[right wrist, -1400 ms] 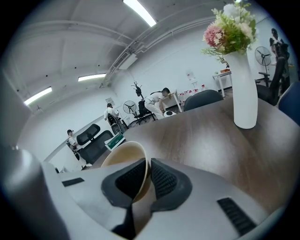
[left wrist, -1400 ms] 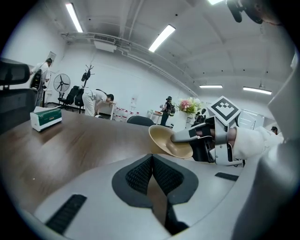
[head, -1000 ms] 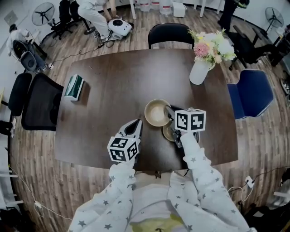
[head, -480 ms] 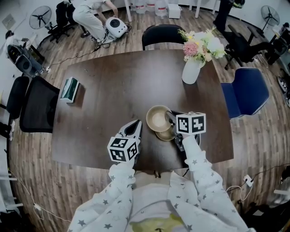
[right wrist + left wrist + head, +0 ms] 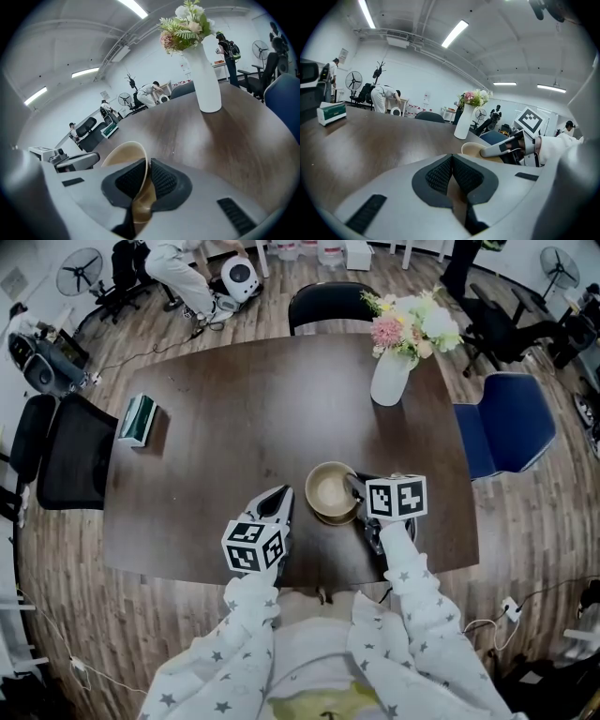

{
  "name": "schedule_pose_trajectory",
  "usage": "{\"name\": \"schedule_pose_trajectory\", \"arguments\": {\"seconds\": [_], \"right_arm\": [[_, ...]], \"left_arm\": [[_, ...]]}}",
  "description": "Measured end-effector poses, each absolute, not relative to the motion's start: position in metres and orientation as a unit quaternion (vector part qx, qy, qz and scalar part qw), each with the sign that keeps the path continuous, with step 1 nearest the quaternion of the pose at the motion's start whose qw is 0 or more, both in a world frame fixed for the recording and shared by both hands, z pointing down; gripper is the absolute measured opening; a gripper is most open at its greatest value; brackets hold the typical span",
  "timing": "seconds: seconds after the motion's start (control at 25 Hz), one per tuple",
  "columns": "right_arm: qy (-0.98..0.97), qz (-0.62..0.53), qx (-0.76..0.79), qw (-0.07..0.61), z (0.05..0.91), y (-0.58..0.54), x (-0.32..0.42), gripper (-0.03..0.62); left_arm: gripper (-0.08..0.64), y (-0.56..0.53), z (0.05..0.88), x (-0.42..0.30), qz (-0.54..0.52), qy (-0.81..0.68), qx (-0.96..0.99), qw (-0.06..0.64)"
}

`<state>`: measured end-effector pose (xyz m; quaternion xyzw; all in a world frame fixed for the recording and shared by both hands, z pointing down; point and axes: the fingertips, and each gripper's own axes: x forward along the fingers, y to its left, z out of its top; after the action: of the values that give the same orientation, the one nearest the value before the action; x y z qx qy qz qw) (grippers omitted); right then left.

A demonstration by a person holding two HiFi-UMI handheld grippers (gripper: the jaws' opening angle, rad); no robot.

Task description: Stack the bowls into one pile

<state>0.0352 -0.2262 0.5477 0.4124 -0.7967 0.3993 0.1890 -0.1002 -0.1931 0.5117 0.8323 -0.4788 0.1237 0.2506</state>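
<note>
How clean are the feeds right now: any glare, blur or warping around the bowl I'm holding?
Head view: even light, sharp, fisheye bows the table edges. Right gripper view: heavy barrel warp, dark corners, bright ceiling strips; the held bowl goes soft where the right tongs pinch its rim. Left gripper view: same warp, left tongs blurred up close, vase sharp.

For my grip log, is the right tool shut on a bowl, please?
Shut on the bowl: pads of the right tool pinch its rim.
</note>
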Motion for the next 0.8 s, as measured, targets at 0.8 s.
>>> {"name": "schedule_pose_trajectory", "arguments": {"seconds": [0.8], "right_arm": [[-0.808, 0.358, 0.386, 0.265, 0.578, -0.210, 0.044, 0.046]], "left_arm": [[0.026, -0.188, 0.525, -0.069, 0.129, -0.483, 0.827, 0.256]]}}
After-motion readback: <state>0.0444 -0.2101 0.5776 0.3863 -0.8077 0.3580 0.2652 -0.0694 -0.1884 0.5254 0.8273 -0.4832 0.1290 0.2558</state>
